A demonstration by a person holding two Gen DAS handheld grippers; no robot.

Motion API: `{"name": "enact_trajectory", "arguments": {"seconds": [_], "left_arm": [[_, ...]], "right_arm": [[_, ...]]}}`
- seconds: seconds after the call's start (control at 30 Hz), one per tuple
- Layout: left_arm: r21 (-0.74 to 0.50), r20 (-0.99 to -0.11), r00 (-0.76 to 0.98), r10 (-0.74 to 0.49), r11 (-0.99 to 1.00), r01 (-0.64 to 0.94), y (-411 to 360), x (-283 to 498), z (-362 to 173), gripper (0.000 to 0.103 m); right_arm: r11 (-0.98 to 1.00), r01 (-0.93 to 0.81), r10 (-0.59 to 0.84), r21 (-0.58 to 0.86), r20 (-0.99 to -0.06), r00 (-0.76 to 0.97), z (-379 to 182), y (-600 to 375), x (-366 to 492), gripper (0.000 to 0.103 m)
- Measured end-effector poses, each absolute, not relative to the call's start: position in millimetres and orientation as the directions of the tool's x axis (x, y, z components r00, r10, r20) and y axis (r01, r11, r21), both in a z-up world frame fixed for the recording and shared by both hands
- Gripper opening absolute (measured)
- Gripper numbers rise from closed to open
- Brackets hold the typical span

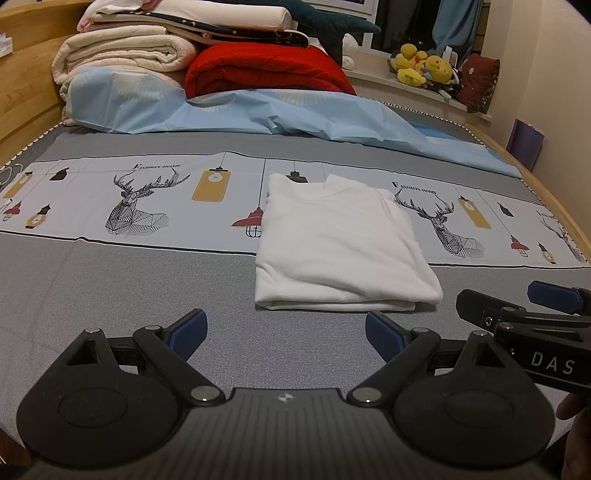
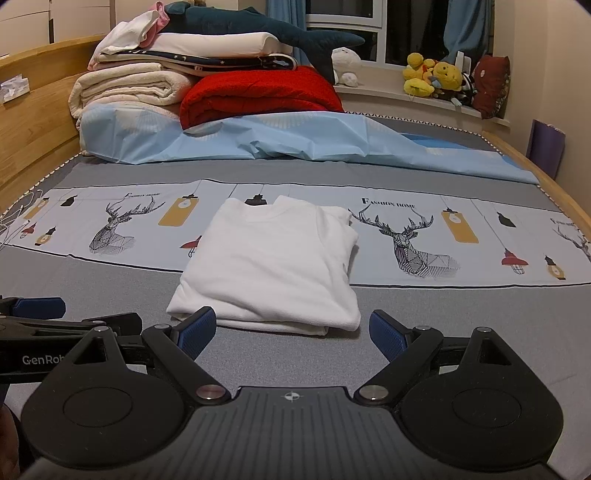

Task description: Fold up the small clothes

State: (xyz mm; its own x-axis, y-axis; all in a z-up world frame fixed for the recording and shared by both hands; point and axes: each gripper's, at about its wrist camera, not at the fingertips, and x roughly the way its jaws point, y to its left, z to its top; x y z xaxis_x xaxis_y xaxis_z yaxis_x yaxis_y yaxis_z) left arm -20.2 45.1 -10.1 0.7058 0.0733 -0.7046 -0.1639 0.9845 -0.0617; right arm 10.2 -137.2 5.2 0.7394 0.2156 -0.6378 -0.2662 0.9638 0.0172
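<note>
Right wrist view: both hand-held grippers (image 2: pixel 291 332) wide open, empty, short of folded white shirt (image 2: pixel 273 258).

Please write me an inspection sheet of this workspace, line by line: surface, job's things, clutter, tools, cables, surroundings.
Surface: bed sheet, grey with a printed deer-and-lamp band, lies flat.
Job's things: white shirt, folded into a rectangle, collar at the far end, untouched.
Clutter: folded blankets, red quilt, light blue sheet, shark plush heaped at the far end.
Tools: left tool and right tool, both open, empty, short of the shirt.
Cables: thin white cable at the bed's left edge.
Surroundings: wooden bed frame, window sill with yellow plush toys.
</note>
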Motion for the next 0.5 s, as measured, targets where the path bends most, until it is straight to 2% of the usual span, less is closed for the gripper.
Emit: {"name": "enact_trajectory", "arguments": {"seconds": [0.5], "left_arm": [[-0.062, -0.705, 0.706, 0.073, 0.985, -0.163, 45.1, -20.1, -10.2, 0.095]], "right_arm": [[0.965, -0.261, 0.213, 0.021, -0.64, 0.738, 4.4, -136.8, 9.5, 0.091]]}}
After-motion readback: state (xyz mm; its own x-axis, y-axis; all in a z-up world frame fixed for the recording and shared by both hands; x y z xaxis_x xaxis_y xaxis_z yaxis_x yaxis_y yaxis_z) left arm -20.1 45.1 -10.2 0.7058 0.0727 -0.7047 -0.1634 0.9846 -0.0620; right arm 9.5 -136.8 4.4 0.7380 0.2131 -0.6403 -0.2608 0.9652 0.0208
